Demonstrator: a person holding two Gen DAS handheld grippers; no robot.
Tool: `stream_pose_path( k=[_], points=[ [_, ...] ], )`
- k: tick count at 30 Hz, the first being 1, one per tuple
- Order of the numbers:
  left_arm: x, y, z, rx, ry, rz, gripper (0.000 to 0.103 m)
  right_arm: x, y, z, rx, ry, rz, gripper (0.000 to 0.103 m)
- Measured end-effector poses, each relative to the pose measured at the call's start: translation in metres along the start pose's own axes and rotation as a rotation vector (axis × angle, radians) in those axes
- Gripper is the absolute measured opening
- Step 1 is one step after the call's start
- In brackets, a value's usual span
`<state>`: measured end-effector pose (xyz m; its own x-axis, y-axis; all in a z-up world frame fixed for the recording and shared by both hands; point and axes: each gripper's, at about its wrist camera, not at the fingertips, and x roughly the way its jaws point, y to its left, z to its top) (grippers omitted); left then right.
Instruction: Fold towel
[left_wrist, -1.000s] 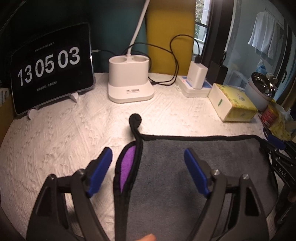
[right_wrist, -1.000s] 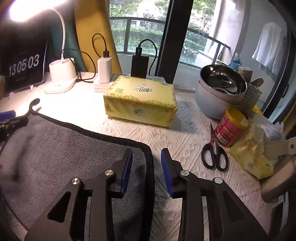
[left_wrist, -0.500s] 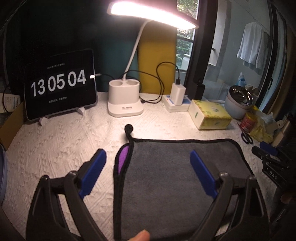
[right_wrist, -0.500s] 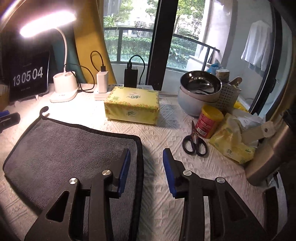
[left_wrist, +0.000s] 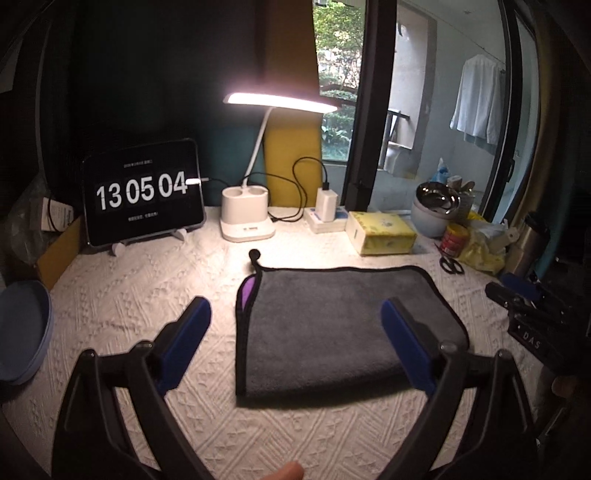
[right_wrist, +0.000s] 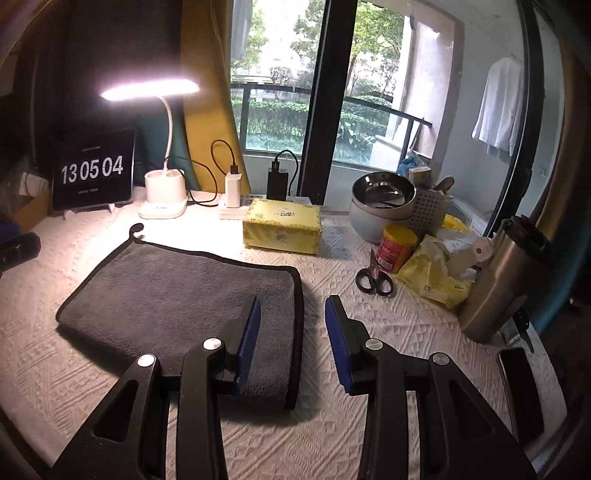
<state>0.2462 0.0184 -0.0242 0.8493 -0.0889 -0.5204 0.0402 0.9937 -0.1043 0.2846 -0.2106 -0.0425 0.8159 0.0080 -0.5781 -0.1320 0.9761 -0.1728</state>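
Along the back: clock tablet (left_wrist: 142, 192) reading 13 05 04, lit desk lamp (left_wrist: 248, 218), yellow tissue box (right_wrist: 282, 225); further right, scissors (right_wrist: 373, 277), red can (right_wrist: 398, 248).

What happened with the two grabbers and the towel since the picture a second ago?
Both grabbers pulled up and back from the grey towel. The left gripper and the right gripper are open and hold nothing, as before. The towel stayed folded flat on the white tablecloth, purple lining peeking out at its left edge. The clock ticked from 13 05 03 to 13 05 04.
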Motion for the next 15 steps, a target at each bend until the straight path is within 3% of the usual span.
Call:
stream_pose_path(
  k=[15],
  points=[
    [-0.059,-0.012,-0.031,0.042,-0.089,-0.009,0.094,-0.061,0.008,-0.02,-0.005,-0.064,0.016,0.039]
  ],
)
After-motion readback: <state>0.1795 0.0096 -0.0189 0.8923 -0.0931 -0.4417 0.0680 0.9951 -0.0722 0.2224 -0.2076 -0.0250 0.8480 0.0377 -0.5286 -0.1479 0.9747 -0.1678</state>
